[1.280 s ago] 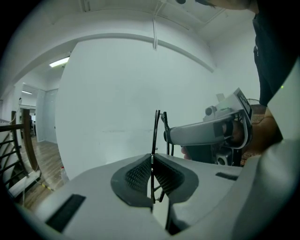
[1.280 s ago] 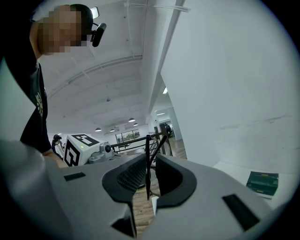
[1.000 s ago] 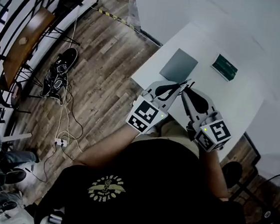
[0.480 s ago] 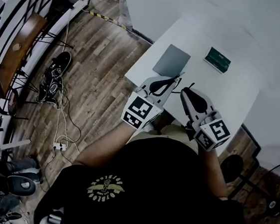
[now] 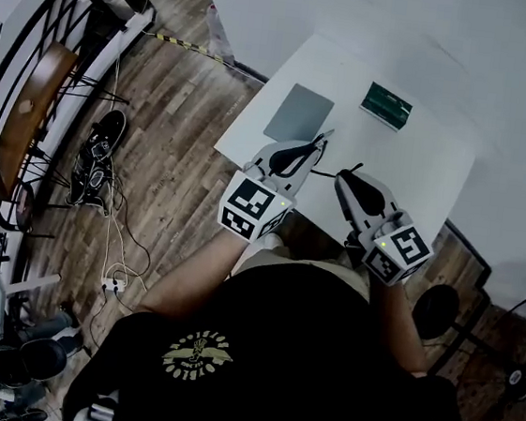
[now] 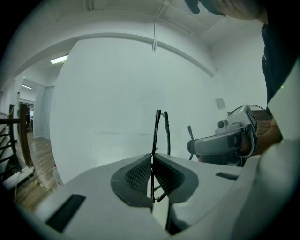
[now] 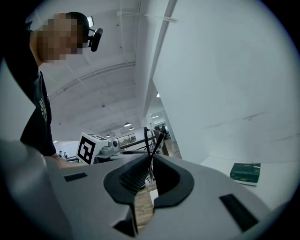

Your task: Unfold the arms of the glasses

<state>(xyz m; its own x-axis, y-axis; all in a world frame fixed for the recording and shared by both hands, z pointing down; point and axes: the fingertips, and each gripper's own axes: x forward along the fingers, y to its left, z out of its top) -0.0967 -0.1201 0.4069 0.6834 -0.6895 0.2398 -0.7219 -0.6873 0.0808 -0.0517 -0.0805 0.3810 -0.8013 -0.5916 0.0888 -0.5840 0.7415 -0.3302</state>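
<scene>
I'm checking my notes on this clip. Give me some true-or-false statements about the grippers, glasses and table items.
1. The left gripper is shut on the glasses. True.
2. The green box sits on the grey pad. False: it lies on the bare white table, apart from the pad.
3. The glasses rest on the table. False: both grippers hold them up off it.
4. The right gripper pinches the glasses too. True.

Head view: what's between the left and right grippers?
The glasses: their thin black frame bridges the gap between the left gripper and right gripper, over the white table. The head view shows it.
</scene>
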